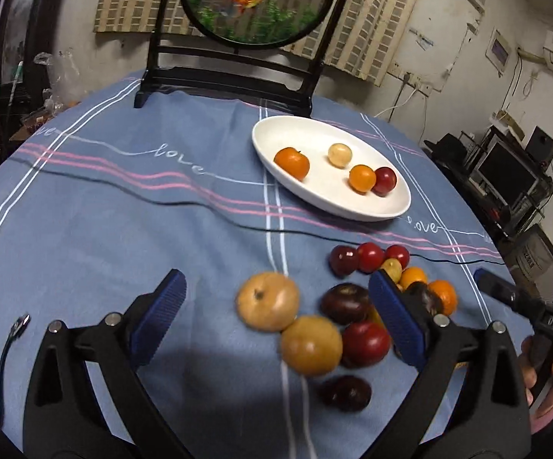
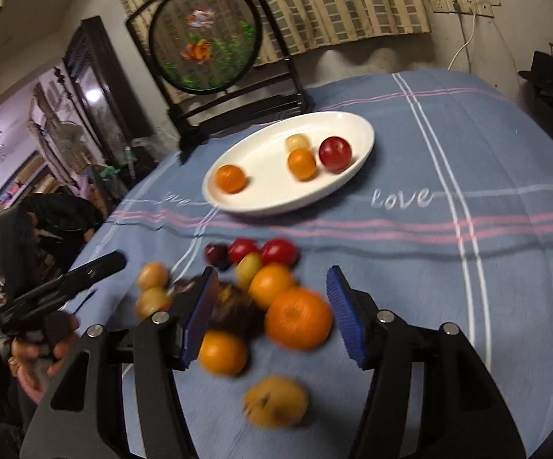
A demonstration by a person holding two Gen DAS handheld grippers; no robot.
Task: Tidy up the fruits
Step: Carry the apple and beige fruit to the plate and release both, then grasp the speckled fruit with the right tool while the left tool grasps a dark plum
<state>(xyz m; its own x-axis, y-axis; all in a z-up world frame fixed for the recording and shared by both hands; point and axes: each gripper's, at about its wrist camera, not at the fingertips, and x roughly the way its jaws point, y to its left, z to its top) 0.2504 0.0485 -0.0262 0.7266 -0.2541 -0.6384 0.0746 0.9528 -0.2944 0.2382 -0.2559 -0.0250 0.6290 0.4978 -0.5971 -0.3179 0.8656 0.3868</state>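
Note:
A white oval plate (image 1: 326, 195) (image 2: 246, 201) holds several fruits: two oranges, a pale one and a red plum (image 1: 384, 180) (image 2: 335, 153). A pile of loose fruit lies on the blue tablecloth nearer to me. My left gripper (image 1: 276, 302) is open over the pile, with a tan pear (image 1: 268, 300), a second tan pear (image 1: 311, 345) and a dark plum (image 1: 346, 303) between its fingers. My right gripper (image 2: 272, 308) is open over the same pile, with a large orange (image 2: 298, 318) between its fingers. A small orange (image 2: 222, 352) and a tan pear (image 2: 275, 401) lie below it.
A black-framed round goldfish screen (image 1: 255, 0) (image 2: 204, 48) stands at the table's back edge behind the plate. A thin black cable (image 1: 314, 231) runs across the cloth between plate and pile. A cable end (image 1: 20, 323) lies at the left. Clutter surrounds the table.

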